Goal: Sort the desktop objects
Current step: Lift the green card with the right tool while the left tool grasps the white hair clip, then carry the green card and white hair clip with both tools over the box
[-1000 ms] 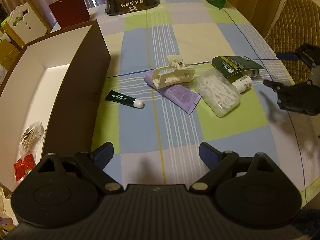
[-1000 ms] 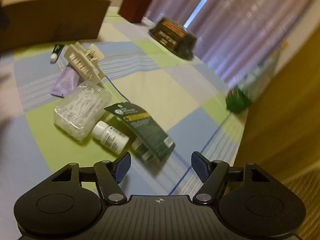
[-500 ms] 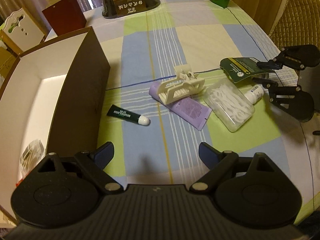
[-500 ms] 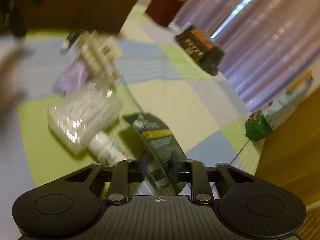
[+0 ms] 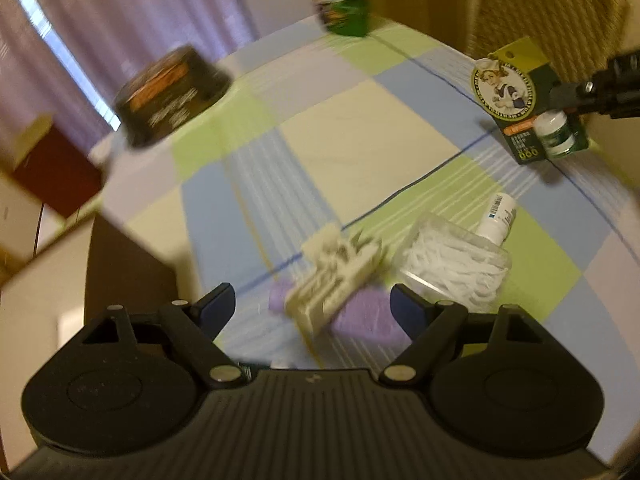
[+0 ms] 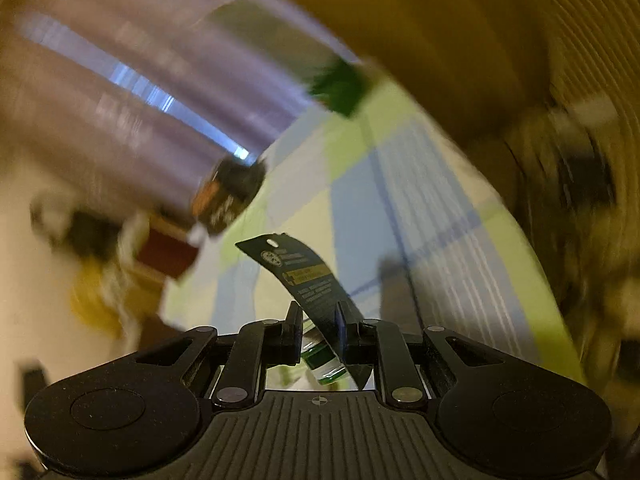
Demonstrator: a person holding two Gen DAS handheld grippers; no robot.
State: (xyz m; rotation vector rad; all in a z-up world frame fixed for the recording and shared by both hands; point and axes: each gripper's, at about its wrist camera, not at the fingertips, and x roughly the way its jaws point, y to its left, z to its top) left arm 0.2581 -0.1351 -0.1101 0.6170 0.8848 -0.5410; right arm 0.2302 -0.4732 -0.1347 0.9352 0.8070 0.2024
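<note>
In hand: my right gripper (image 6: 318, 330), jaws pinching the green carded pack (image 5: 528, 100), lifted off the desk (image 5: 360, 128). My left gripper (image 5: 312, 306) hangs spread, empty. Left unsorted on the desk: cream clip (image 5: 336, 276), purple pouch (image 5: 360, 316), swab box (image 5: 452, 264), white bottle (image 5: 498, 216).

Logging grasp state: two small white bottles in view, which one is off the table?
The green-labelled bottle on the dark card, held aloft by the right gripper. The plain white bottle lies on the cloth beside the clear box.

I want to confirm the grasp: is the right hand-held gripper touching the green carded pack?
Touching. The right wrist view shows the right hand-held gripper closed on the green carded pack, both fingers pressed against the card, which is lifted off the table.
</note>
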